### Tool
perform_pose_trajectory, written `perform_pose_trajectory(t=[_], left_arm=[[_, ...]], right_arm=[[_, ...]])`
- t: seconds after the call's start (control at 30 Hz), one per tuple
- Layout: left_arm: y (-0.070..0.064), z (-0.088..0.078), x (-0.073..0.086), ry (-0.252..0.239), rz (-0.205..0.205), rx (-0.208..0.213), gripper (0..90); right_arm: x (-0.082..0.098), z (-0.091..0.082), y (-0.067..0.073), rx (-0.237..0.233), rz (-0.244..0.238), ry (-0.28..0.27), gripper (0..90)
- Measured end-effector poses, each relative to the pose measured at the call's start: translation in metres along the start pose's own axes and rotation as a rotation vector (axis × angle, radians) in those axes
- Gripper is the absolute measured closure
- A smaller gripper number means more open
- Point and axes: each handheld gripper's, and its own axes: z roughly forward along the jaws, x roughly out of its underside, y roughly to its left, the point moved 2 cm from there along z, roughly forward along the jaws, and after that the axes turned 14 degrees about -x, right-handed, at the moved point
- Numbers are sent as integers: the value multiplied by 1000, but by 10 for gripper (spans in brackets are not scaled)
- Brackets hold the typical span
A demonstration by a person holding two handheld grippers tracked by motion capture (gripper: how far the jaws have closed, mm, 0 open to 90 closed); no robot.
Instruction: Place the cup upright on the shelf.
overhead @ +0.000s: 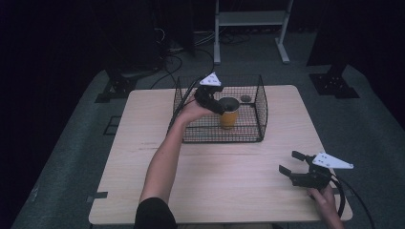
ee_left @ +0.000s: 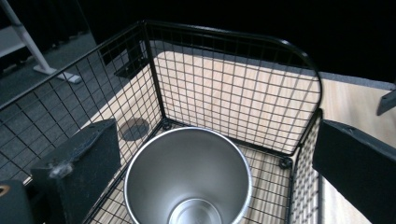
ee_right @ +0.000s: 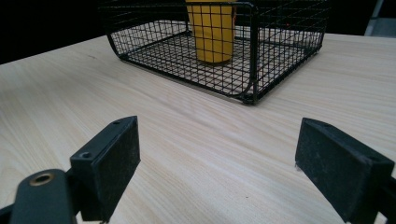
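At the left of the high view, the left gripper (overhead: 216,102) reaches over the near wall of the wire basket (overhead: 260,102) and hovers above the cup (overhead: 229,113), which stands upright on the basket floor toward the middle; its jaws are spread wide on either side of the rim with clear gaps, pressing on nothing – a stance that reads, by my judgement, as a cup set down and let go. From the left gripper view the cup (ee_left: 187,177) is bare brushed metal inside, round and tapering to a small flat bottom; outside it is a smooth yellow-orange. The basket (ee_left: 233,88) is thin black wire in a square grid, with rounded corners and small feet; a dark round disc (ee_left: 134,128) lies just beyond its far wall. The table (overhead: 224,181) is pale wood with a fine straight grain. At the right, the right gripper (overhead: 293,164) rests low near the table's front edge, well apart from the basket – parked, most likely, to leave the other hand room; its flat, matt black jaws stand wide apart with nothing between them.
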Motion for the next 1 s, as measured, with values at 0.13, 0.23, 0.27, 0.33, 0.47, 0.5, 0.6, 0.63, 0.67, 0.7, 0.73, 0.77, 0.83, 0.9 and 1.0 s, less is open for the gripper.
perform_pose_trajectory(t=[0.13,0.23,0.27,0.33,0.47,0.5,0.6,0.63,0.67,0.7,0.73,0.77,0.83,0.9,1.0], left_arm=[[-3,-13,0,-3,14,-28,6],[-5,-23,3,-15,18,-29,6],[-6,-27,3,-15,22,-28,6],[-6,-32,4,-23,18,-27,6],[-8,-41,7,-34,12,-24,6],[-9,-44,8,-40,7,-20,6],[-11,-49,10,-44,-2,-11,6],[-12,-51,11,-47,0,-11,6],[-13,-53,11,-47,2,-11,6],[-15,-55,12,-45,6,-12,6],[-16,-57,12,-45,6,-11,6],[-17,-59,12,-48,6,-10,6],[-20,-63,13,-51,10,-7,6],[-25,-68,13,-57,19,-6,6],[-32,-73,13,-60,35,3,6]], right_arm=[[0,0,0,-1,-2,2,129],[0,1,0,0,-3,6,129],[0,1,0,1,-3,7,129],[0,1,0,0,-6,10,129],[0,1,0,1,-3,9,129],[0,1,0,2,-3,10,129],[0,1,0,3,-4,11,129],[0,1,0,3,-4,12,129],[0,1,0,4,-4,12,129],[0,1,0,4,-4,12,129],[0,1,0,5,-4,12,129],[0,1,0,5,-4,13,129],[0,1,1,6,-5,13,129],[0,1,1,6,-6,14,129],[0,2,1,8,-6,16,129]])
